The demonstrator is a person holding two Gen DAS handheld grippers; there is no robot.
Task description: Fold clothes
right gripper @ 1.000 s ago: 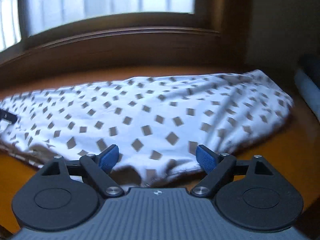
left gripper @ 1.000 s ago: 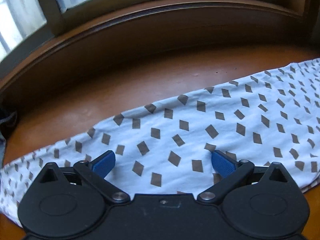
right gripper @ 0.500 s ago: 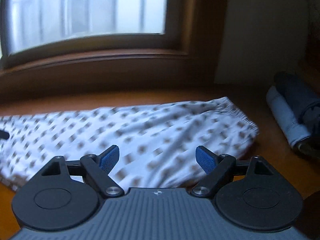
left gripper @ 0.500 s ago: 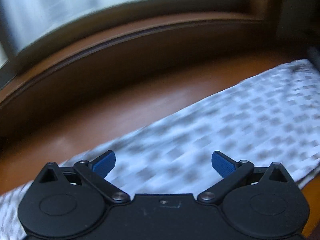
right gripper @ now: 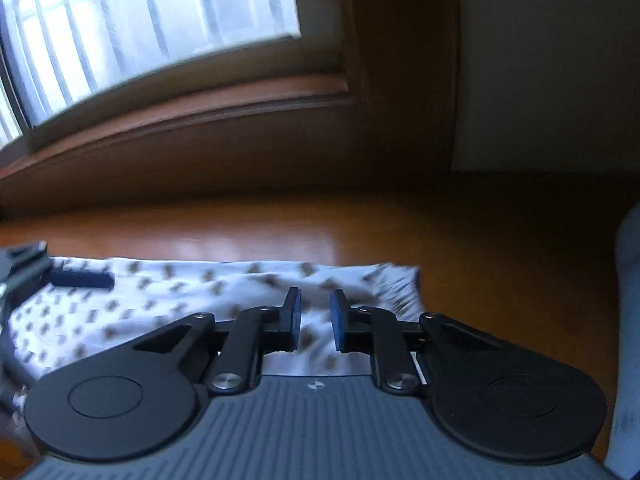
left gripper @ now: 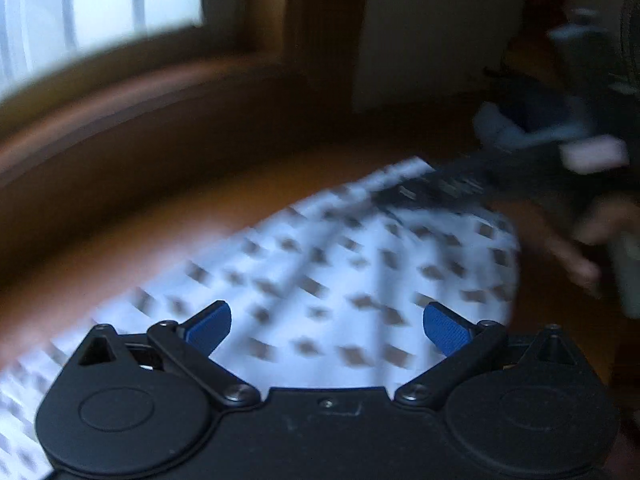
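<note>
White cloth with small brown diamonds [left gripper: 360,280], spread flat on an orange-brown wooden surface [right gripper: 360,232] below a window [right gripper: 140,20] with a dark wooden frame. Left gripper [left gripper: 327,322] low over the near part of the cloth, blue pads [left gripper: 210,326] wide apart, nothing between them. Right gripper [right gripper: 315,320] at the cloth's right end near the gathered edge, jaws just closed in to a narrow gap; blue pads [right gripper: 338,326] close together with cloth behind and below them, though hard to say through the blur whether any fabric is pinched. In the left wrist view, the other gripper as a dark blurred shape at the cloth's far right edge, with a hand [left gripper: 592,240] behind it. In the right wrist view, the left gripper's dark fingers at the cloth's left end. Grey-blue rolled fabric [right gripper: 628,300] at the far right, apart from the patterned cloth. Pale wall [right gripper: 540,60] right of the window frame
</note>
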